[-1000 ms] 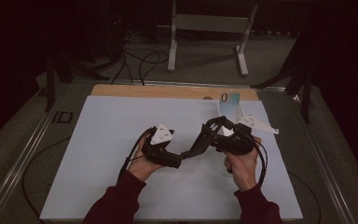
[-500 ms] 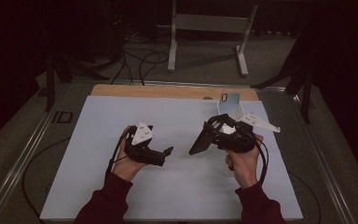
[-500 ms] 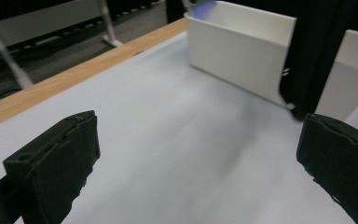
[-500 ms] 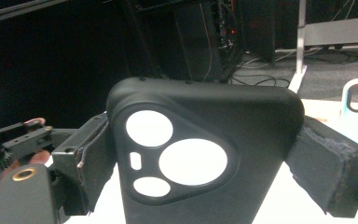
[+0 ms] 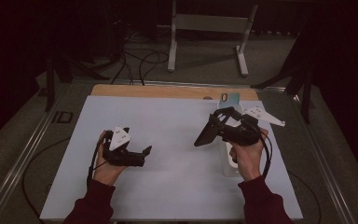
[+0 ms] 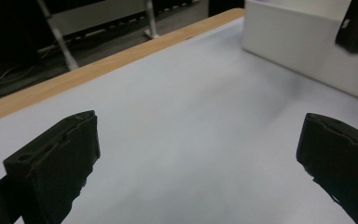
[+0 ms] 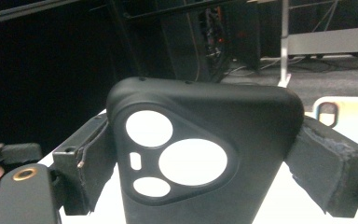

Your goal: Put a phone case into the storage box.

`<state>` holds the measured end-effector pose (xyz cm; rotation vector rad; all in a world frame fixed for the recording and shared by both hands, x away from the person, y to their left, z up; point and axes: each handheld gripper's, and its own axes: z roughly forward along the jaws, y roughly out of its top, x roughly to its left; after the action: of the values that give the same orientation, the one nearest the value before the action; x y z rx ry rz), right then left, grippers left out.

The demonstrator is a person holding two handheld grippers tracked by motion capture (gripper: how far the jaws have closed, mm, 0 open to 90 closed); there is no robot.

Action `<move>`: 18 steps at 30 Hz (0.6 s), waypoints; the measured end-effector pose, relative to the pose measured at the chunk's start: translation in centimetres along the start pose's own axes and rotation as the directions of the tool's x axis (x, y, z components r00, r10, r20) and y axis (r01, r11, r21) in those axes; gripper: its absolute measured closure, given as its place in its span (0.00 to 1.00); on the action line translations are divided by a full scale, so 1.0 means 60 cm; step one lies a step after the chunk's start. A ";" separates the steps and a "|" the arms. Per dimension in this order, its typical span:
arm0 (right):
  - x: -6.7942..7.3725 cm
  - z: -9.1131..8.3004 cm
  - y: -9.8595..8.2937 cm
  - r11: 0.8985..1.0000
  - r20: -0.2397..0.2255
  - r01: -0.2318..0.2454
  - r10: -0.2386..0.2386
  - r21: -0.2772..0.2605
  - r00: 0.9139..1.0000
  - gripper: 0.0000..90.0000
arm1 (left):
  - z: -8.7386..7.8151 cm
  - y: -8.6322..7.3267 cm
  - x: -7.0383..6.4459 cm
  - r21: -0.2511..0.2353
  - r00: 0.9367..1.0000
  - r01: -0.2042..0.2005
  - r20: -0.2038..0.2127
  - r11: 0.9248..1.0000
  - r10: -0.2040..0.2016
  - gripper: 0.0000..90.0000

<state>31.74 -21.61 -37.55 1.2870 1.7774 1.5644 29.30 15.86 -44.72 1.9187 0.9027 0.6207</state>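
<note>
Overhead, my left gripper [image 5: 140,154] rests low at eight o'clock on the white table [image 5: 168,130], while my right gripper [image 5: 214,128] at three o'clock carries a black phone case [image 5: 205,133]. Along my left jaws (spread wide, nothing between), a white box [image 6: 307,42] sits at one o'clock. Along my right, both jaws clamp the case [image 7: 200,154], camera cutouts facing me.

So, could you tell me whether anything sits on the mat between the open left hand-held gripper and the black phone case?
Nothing visible does. The left hand-held gripper is open, and bare mat lies between it and the phone case, clamped by the right hand-held gripper.
</note>
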 end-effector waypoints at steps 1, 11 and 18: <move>-0.003 0.000 0.003 1.000 0.007 -0.001 0.001 -0.005 1.000 0.16 | -0.003 -0.003 0.003 0.000 1.000 0.002 -0.006 1.000 -0.002 0.00; -0.039 -0.002 0.032 0.999 0.081 -0.005 0.010 -0.051 0.997 0.16 | -0.031 -0.038 0.030 0.012 0.998 0.020 -0.066 1.000 -0.019 0.00; -0.060 0.004 0.047 0.998 0.141 0.015 -0.006 -0.064 0.990 0.16 | -0.051 -0.066 0.047 0.011 0.993 0.050 -0.104 0.999 -0.048 0.00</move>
<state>34.59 -24.77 -35.82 1.3203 1.6320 1.4746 27.46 20.97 -46.59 1.8847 1.0187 0.6917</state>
